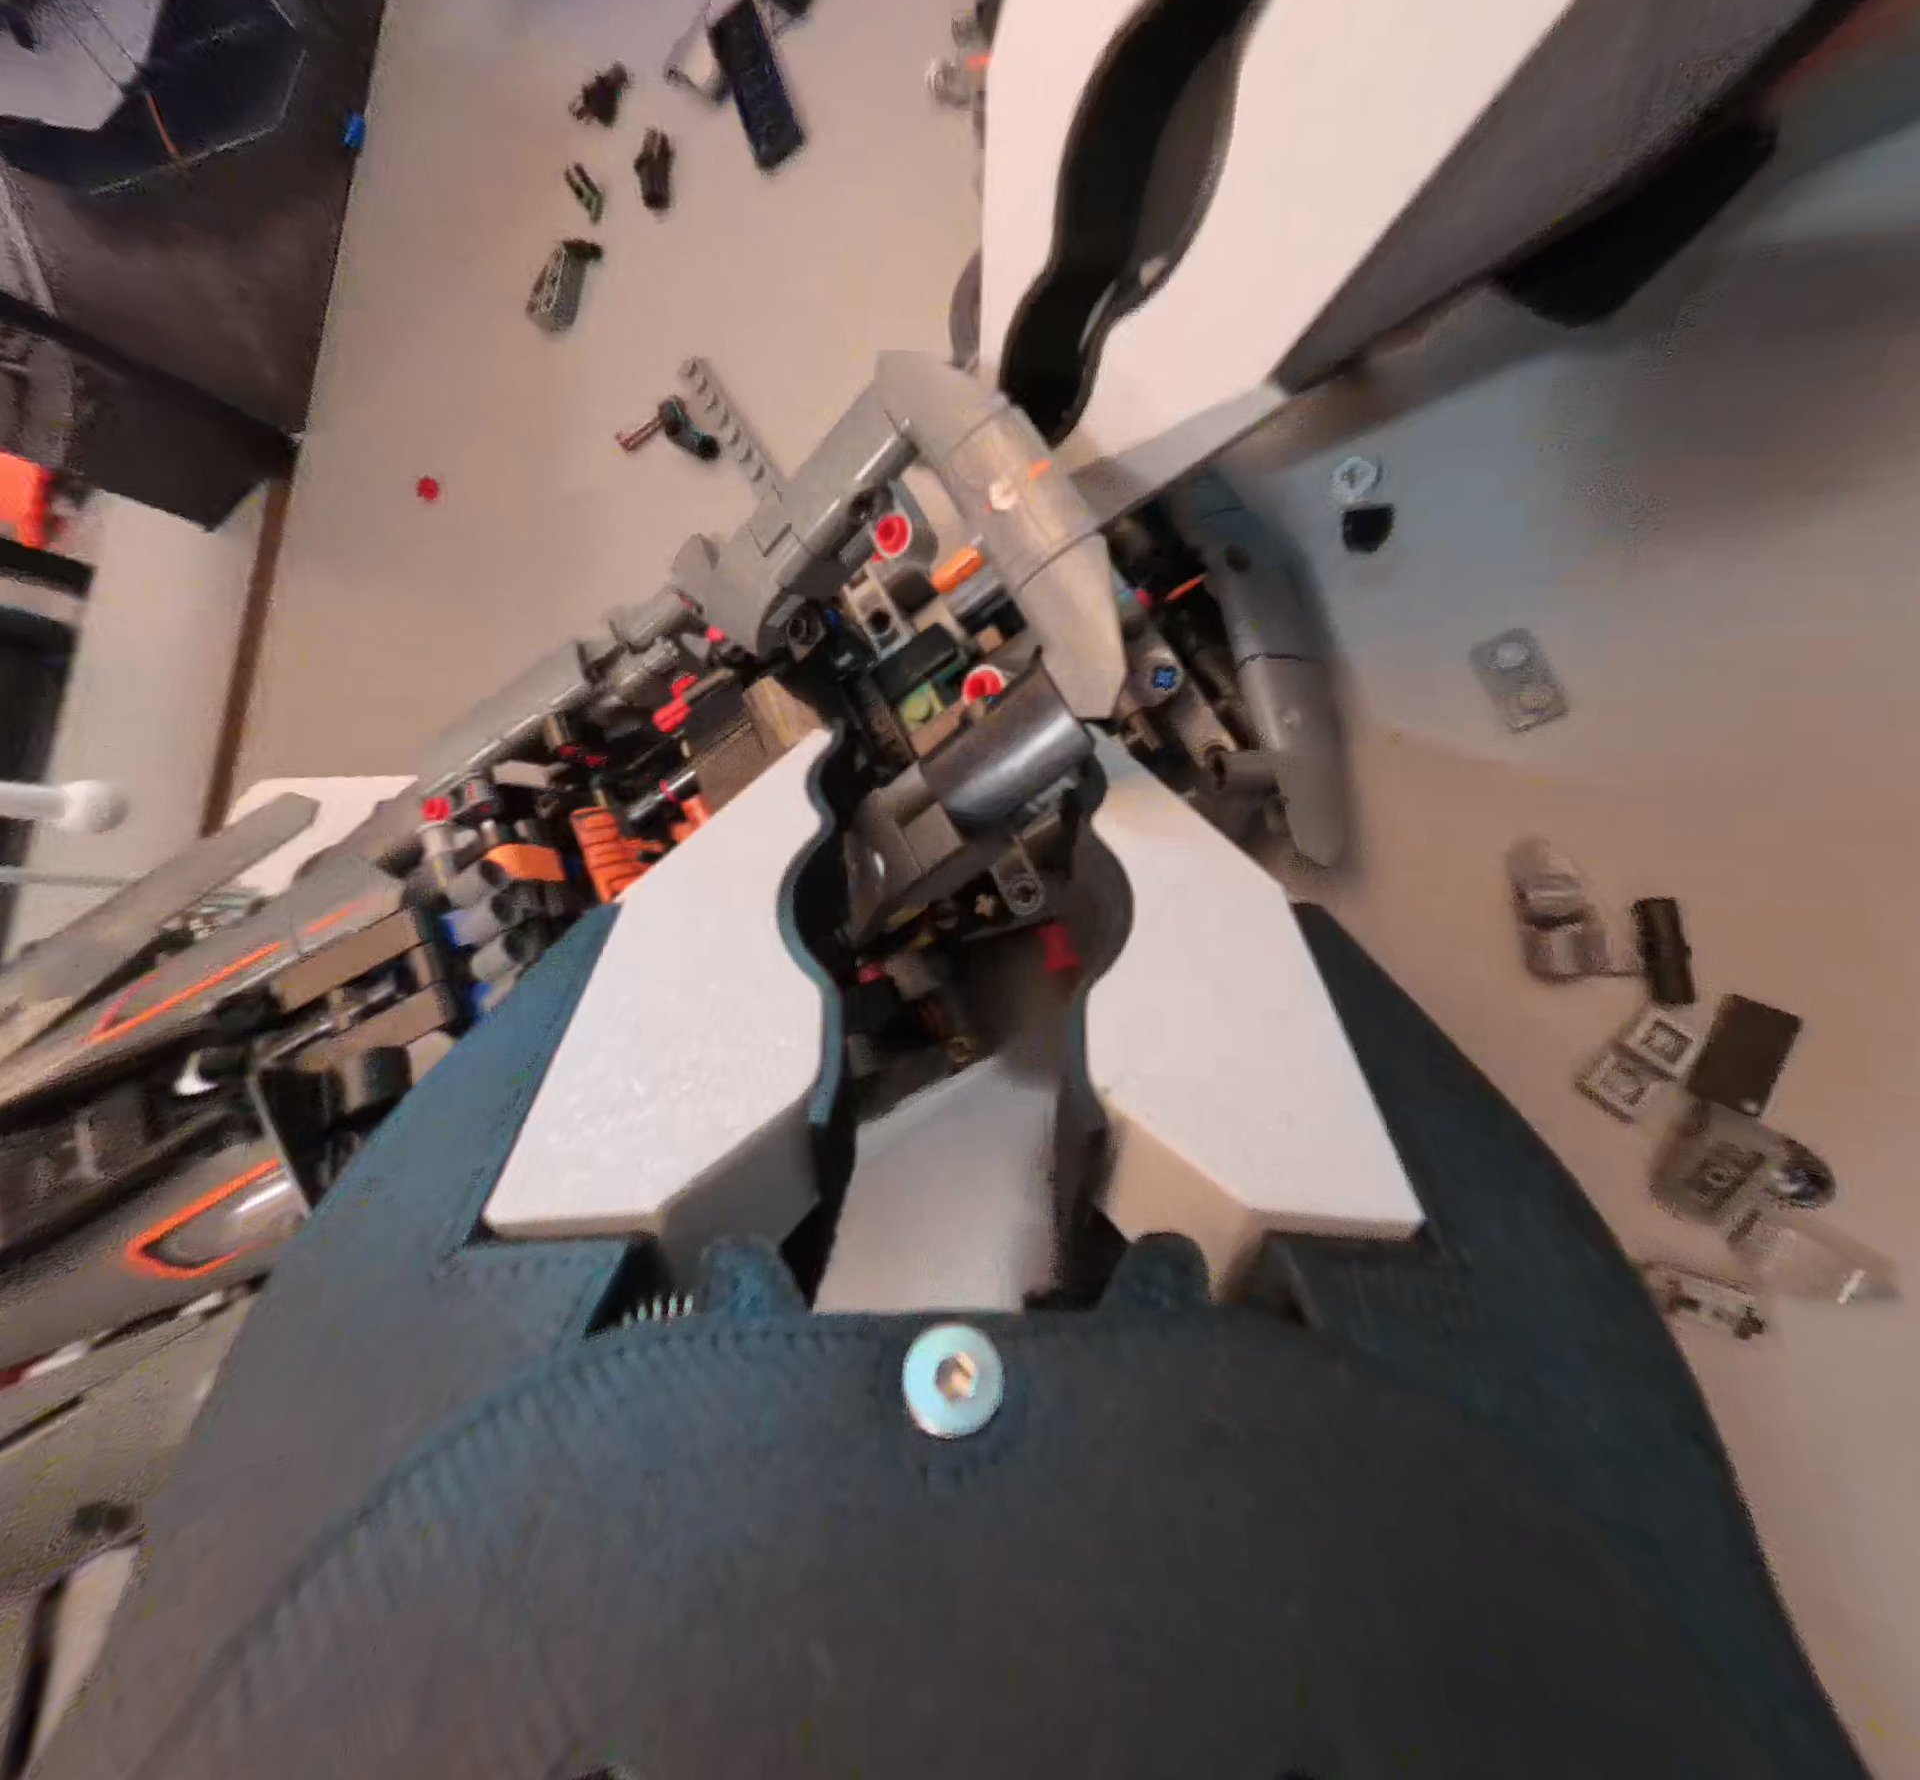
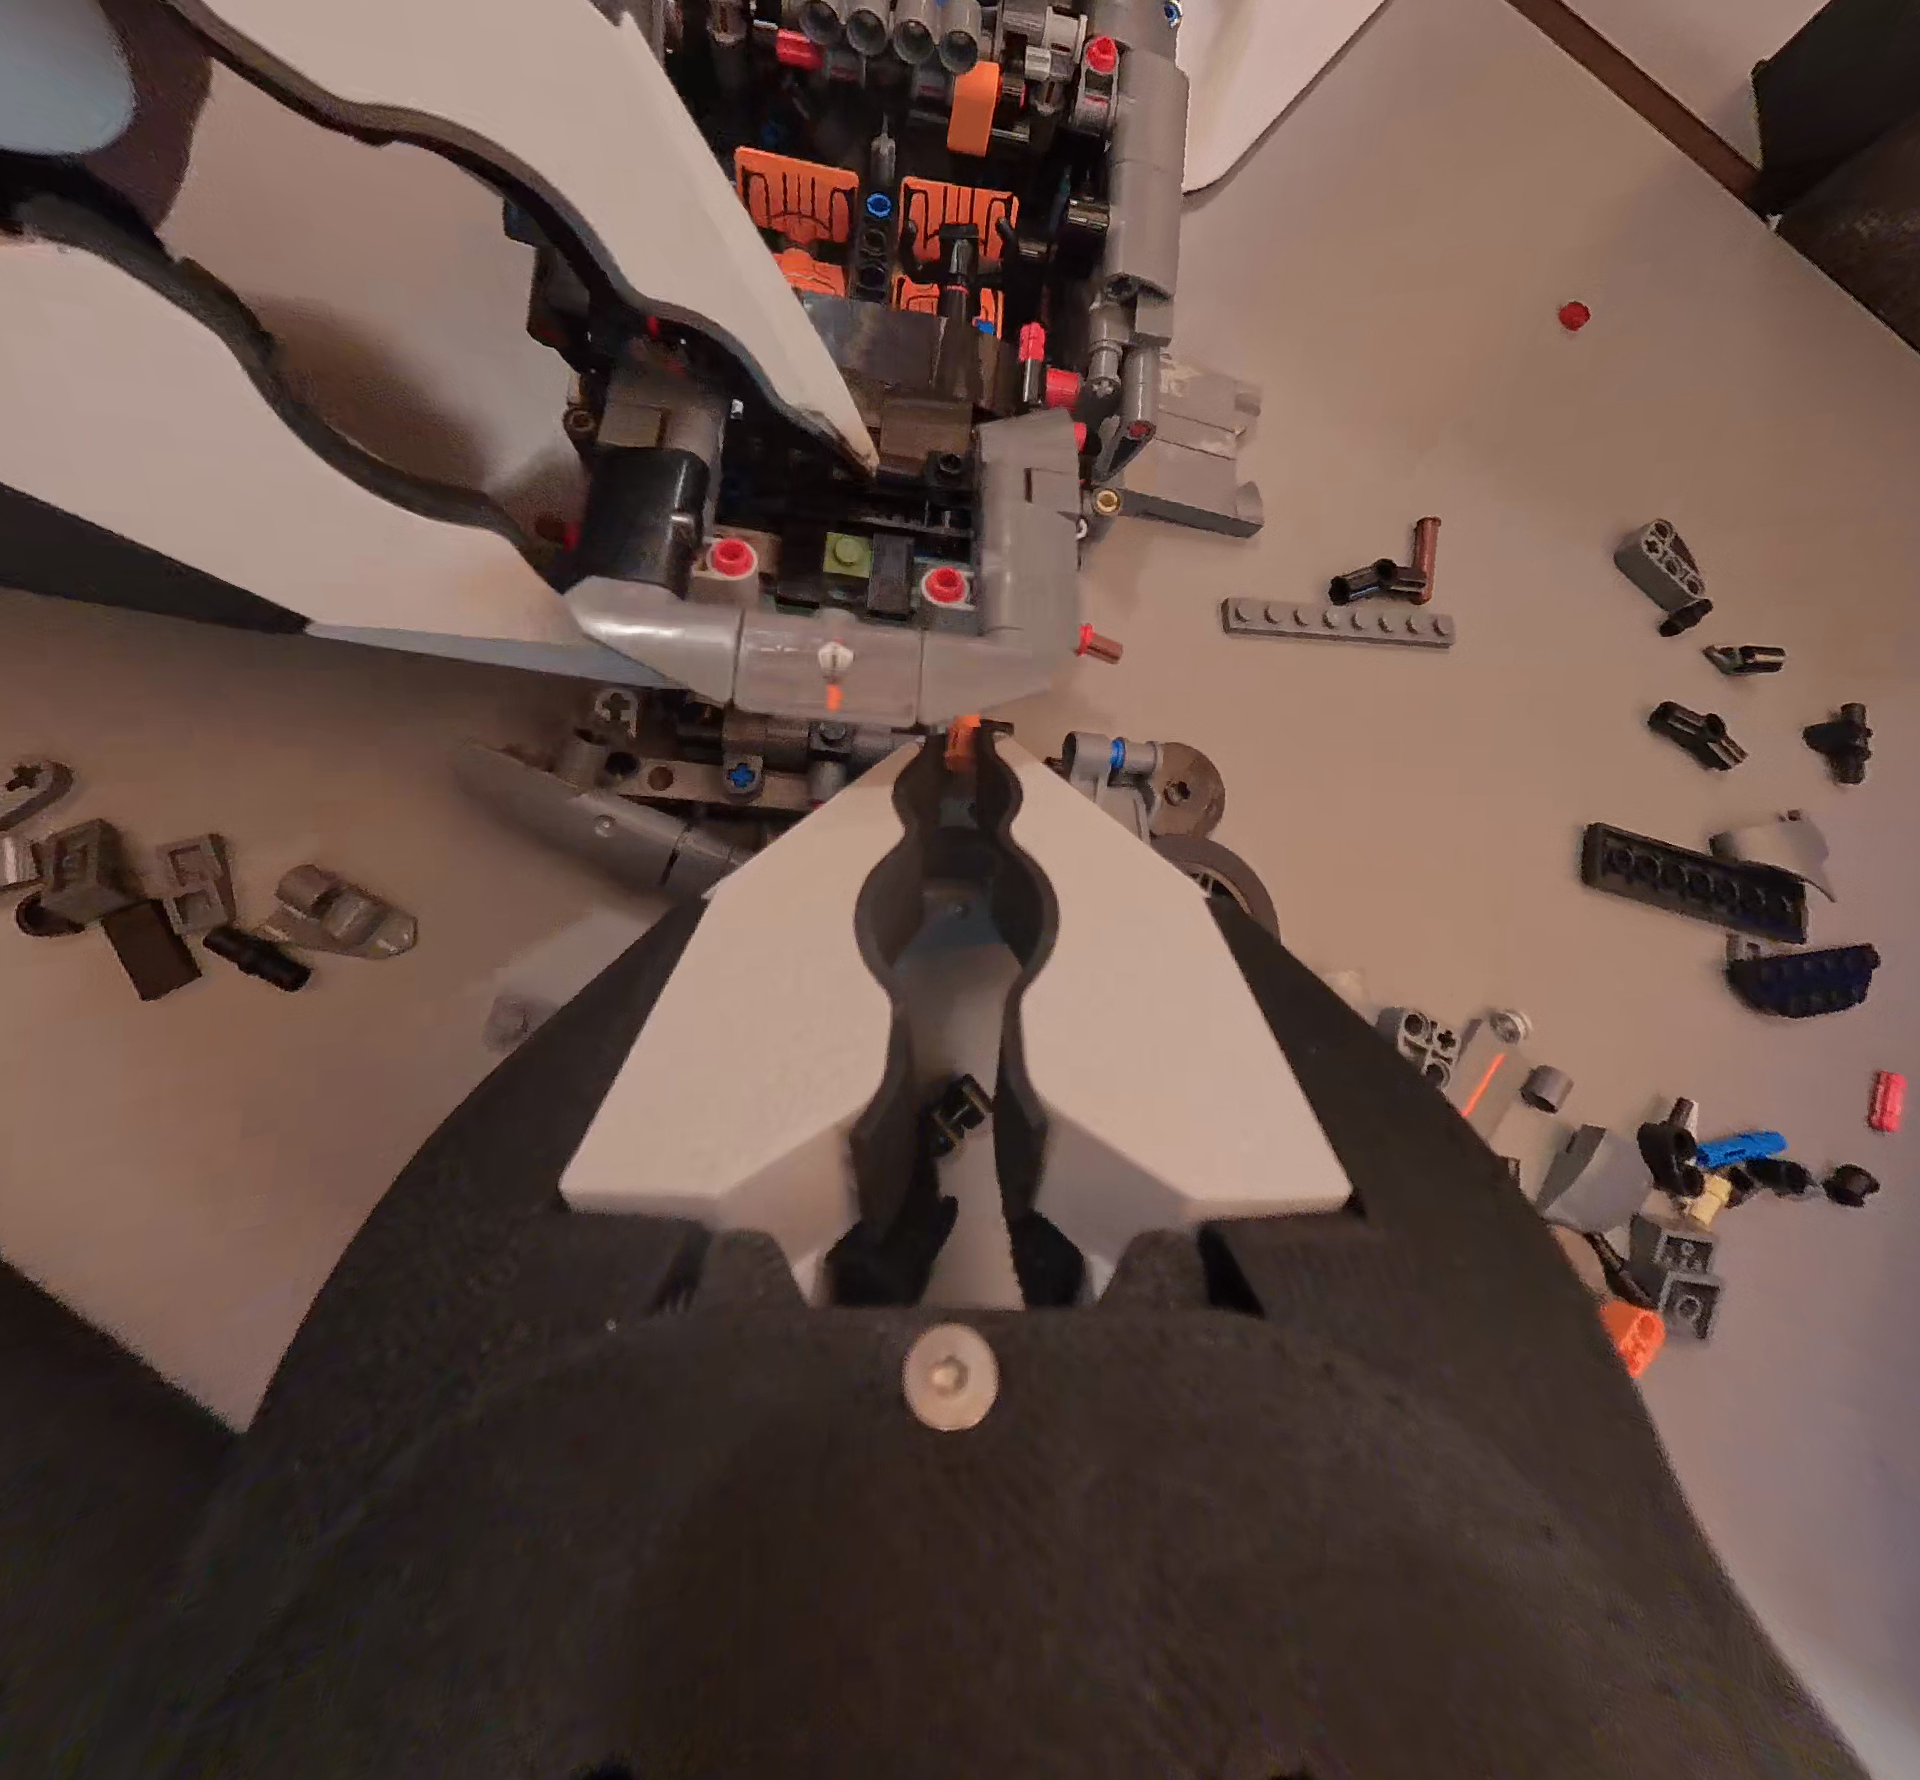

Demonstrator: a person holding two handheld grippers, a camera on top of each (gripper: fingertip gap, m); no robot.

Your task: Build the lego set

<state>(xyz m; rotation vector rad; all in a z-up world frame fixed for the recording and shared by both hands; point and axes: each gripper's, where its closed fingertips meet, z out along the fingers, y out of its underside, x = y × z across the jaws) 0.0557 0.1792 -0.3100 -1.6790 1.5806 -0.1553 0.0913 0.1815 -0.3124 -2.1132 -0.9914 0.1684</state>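
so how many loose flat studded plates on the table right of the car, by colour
grey plate: 1
black plate: 1
dark blue plate: 1
total: 3

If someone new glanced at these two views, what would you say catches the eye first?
Most striking is the large grey and black lego car model with orange seats, filling the table's centre. The left gripper is clamped on its front end, while the right gripper pinches a small orange lego piece just before the nose. Loose grey and black lego parts scatter the beige table.
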